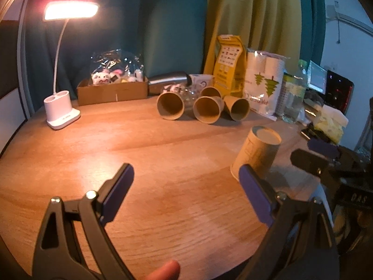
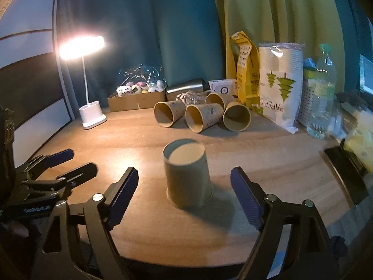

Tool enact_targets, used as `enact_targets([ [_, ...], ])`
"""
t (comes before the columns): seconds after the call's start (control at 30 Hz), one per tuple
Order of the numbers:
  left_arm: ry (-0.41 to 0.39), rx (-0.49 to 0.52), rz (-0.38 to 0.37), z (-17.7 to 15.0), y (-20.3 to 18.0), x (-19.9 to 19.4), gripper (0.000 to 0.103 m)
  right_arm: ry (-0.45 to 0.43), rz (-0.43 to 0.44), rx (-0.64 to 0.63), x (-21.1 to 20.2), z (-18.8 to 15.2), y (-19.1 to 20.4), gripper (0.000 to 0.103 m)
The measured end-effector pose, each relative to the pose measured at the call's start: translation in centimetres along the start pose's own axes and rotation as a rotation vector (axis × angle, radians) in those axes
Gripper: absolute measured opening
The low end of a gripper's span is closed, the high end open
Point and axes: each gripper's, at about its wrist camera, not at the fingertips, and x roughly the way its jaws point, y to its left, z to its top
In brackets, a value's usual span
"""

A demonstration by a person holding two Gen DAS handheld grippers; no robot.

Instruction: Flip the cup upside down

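A brown paper cup (image 2: 187, 175) stands upside down on the wooden table (image 2: 268, 154), its base facing up. My right gripper (image 2: 184, 177) is open, its blue-padded jaws on either side of the cup without touching it. The same cup shows in the left wrist view (image 1: 256, 154), to the right. My left gripper (image 1: 186, 175) is open and empty over bare table, left of the cup. The right gripper also shows in the left wrist view (image 1: 314, 154), at the right edge beside the cup. The left gripper also shows in the right wrist view (image 2: 72, 161), at the far left.
Several paper cups (image 2: 200, 116) lie on their sides at the back. A lit white desk lamp (image 2: 92, 116) and a cardboard box of toys (image 2: 136, 100) stand back left. A paper-cup bag (image 2: 278, 86), yellow bag and water bottle (image 2: 322, 95) stand back right. A phone (image 2: 347, 172) lies at right.
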Motion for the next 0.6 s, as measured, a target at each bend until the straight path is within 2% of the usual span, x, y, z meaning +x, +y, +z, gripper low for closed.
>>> enact_targets([
  [0.27, -0.033, -0.021, 0.020, -0.10, -0.20, -1.01, 0.093, 0.002, 0.001, 0.019, -0.63, -0.98, 0.39, 0.084],
  [0.6, -0.026, -0.021, 0.034, -0.35, -0.05, -0.81, 0.093, 0.000, 0.000, 0.018, -0.64, -1.02, 0.46, 0.084],
])
